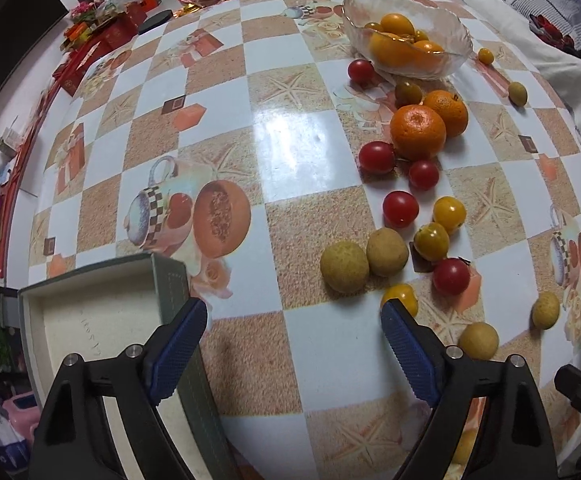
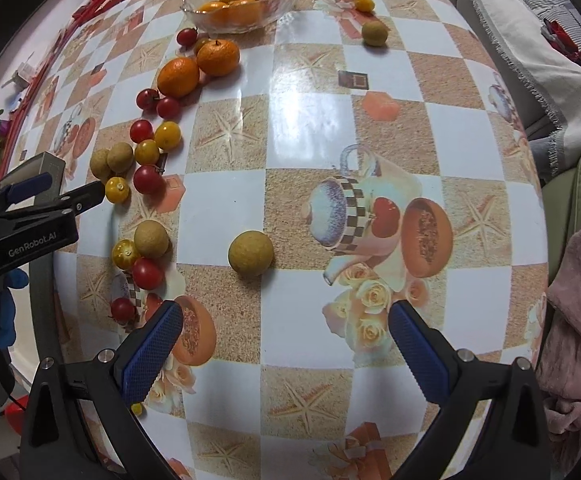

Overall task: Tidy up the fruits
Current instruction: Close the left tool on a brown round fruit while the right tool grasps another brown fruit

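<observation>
Glass bowl (image 1: 406, 46) at far end held some yellow-orange fruit; most fruit lay scattered on table (image 1: 290, 140). Left gripper (image 1: 294, 344) and right gripper (image 2: 286, 344) stood wide, empty.

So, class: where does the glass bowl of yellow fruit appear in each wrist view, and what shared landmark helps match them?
Left wrist: glass bowl upper right, far across the table.
Right wrist: glass bowl top, left of centre.
Shared landmark: the two oranges just nearer than it.
</observation>
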Motion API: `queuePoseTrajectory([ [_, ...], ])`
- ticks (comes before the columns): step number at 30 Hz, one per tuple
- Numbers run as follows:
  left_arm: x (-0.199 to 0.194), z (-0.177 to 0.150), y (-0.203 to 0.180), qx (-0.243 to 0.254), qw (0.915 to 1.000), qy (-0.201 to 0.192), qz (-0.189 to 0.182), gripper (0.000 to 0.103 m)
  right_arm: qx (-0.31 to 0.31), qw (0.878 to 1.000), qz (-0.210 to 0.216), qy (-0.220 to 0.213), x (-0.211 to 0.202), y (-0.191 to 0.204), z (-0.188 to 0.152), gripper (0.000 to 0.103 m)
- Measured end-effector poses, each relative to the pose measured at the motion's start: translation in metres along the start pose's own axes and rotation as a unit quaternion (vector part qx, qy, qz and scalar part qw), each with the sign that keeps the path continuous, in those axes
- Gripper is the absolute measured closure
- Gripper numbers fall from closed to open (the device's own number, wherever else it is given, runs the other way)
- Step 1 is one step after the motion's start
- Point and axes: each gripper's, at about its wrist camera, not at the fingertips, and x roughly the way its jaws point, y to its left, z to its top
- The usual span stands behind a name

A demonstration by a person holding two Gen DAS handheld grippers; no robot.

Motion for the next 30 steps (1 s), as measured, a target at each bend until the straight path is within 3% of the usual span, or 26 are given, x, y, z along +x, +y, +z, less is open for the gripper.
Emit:
queuePoseTrajectory([
  [3, 0.004, 0.007, 0.007, -0.016, 0.9998, -0.006, -0.002, 0.012, -0.005, 1.000, 0.005, 0.004, 0.010, 0.005, 0.004, 0.004],
  [7, 0.014, 0.008, 0.013, -0.012, 0.9998, 0.007, -0.011, 0.025, -0.017, 1.000, 0.005, 0.009, 0.022, 0.013, 0.010, 0.016],
  [11, 0.016, 0.006, 0.009, 0.015, 0.9999, -0.001, -0.004, 0.025, -0.017, 1.000, 0.005, 0.010, 0.030, 0.016, 0.013, 0.019],
  [19, 0.019, 0.025, 0.007, -0.002, 0.9998, -0.019, -0.007, 0.025, -0.035, 0.999, -0.008, -0.003, 0.034, 0.026, 0.021, 0.028],
  [22, 0.021, 0.028, 0.009, -0.009, 0.9996, -0.020, -0.018, 0.041, -0.047, 0.999, -0.015, -0.007, 0.036, 0.037, 0.023, 0.039],
  [24, 0.022, 0.030, 0.007, -0.010, 0.9996, -0.019, -0.016, 0.042, -0.056, 0.998, -0.023, -0.008, 0.037, 0.043, 0.024, 0.055],
  [25, 0.021, 0.030, 0.006, -0.010, 0.9996, -0.019, -0.020, 0.049, -0.060, 0.998, -0.025, -0.014, 0.037, 0.045, 0.024, 0.061],
  [26, 0.021, 0.028, 0.003, -0.010, 0.9994, -0.018, -0.027, 0.059, -0.061, 0.998, -0.023, -0.015, 0.035, 0.049, 0.023, 0.074],
  [28, 0.017, 0.024, -0.003, -0.003, 0.9990, -0.017, -0.040, 0.075, -0.050, 0.999, -0.005, -0.015, 0.034, 0.047, 0.023, 0.074],
  [30, 0.015, 0.023, -0.006, 0.002, 0.9989, -0.015, -0.045, 0.075, -0.027, 0.999, 0.018, -0.015, 0.031, 0.040, 0.024, 0.074],
])
